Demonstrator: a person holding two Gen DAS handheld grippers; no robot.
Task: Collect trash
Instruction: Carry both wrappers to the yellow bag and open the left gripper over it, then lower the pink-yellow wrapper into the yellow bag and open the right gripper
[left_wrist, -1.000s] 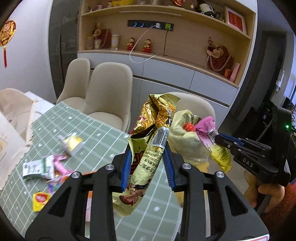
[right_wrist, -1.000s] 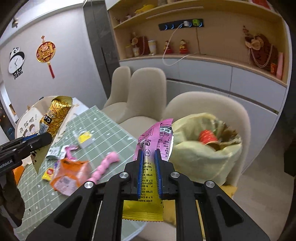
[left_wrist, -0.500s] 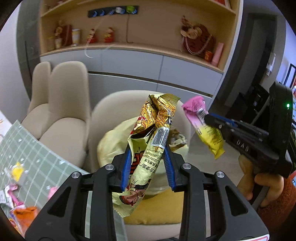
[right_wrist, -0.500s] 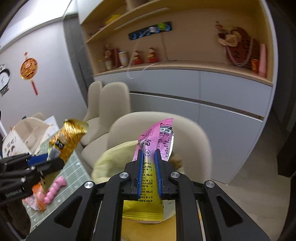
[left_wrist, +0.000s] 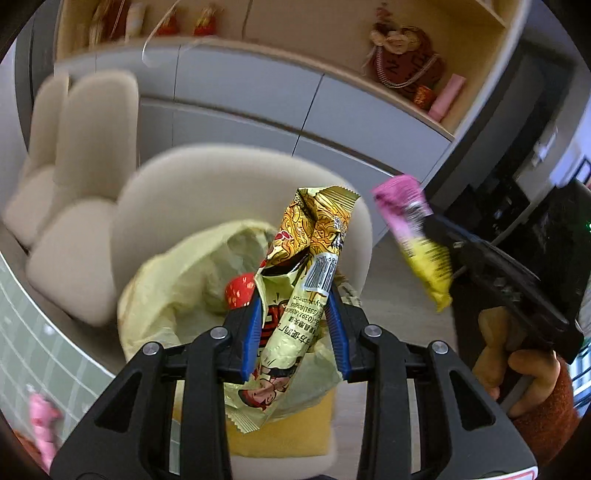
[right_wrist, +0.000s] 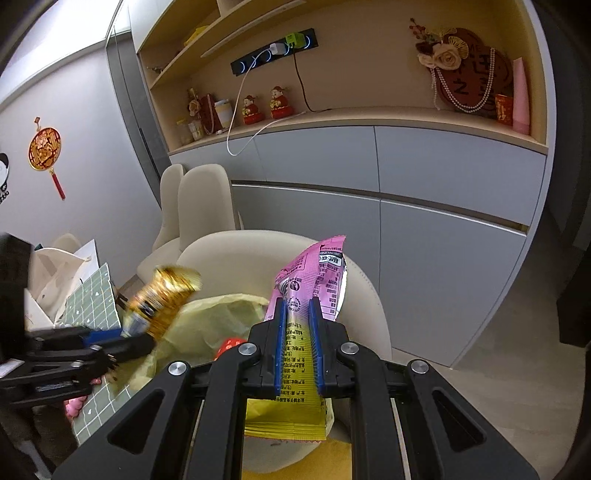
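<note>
Both grippers have swung away from the tabletop (right_wrist: 94, 295) since the earlier frames, and the littered green cloth now shows only at the edge of each view. The left gripper (left_wrist: 295, 317) is clamped on a gold snack wrapper (left_wrist: 314, 266), which stands up between its blue pads with its lower end hanging below them. The right gripper (right_wrist: 298, 332) is nearly closed, pinching a thin pink-and-yellow wrapper (right_wrist: 314, 280).

The step in hand looks like the carry to the drop point: an open yellow trash bag (left_wrist: 184, 280) sits on the seat of a cream chair (left_wrist: 221, 177), with a red item (left_wrist: 239, 291) already inside.

From the left wrist view the bag's mouth lies right behind and below the gold wrapper, so that gripper seems to be over or close to the opening. The pink-and-yellow wrapper hangs off to the right side of the chair back in that view, apparently not yet over the bag.

The next move probably calls for lowering the left gripper a little and opening it above the mouth, then bringing the right one inward before it lets go. Light wrappers may flutter or cling to the pads.
</note>
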